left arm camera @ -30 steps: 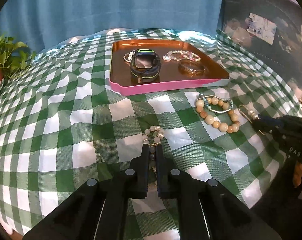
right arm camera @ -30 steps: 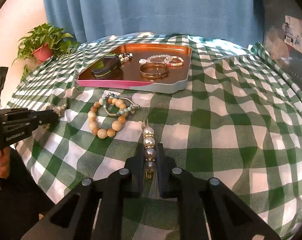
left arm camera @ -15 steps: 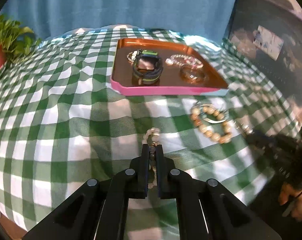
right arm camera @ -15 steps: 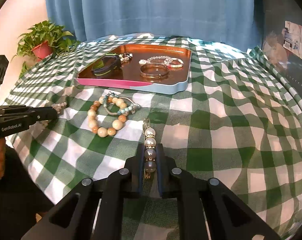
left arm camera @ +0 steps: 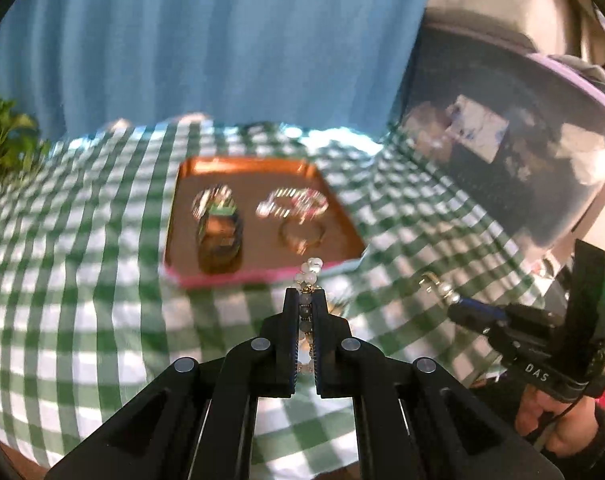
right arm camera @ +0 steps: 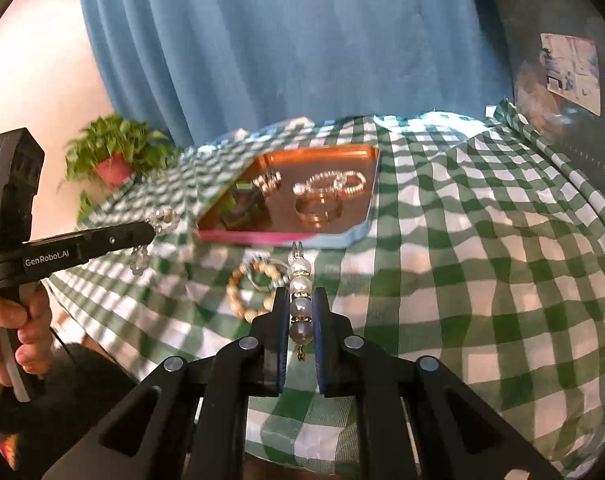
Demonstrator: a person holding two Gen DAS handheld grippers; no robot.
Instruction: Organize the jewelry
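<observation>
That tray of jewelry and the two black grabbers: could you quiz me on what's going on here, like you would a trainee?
1. True or false: the left gripper is shut on a beaded piece.
2. What does the right gripper hold? A) watch B) pearl piece C) nothing
3. Where does the orange bead bracelet lie: in the tray or on the checked cloth?

Key: 1 true; 2 B; 3 on the cloth, before the tray.

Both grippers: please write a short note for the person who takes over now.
Left gripper: shut on a pearl earring, held above the cloth.
Right gripper: shut on a second pearl earring, also in the air.
Copper tray: already holds a watch, a bangle and beaded bracelets.
Left: both earrings, then the beaded bracelets on the checked cloth.
</observation>
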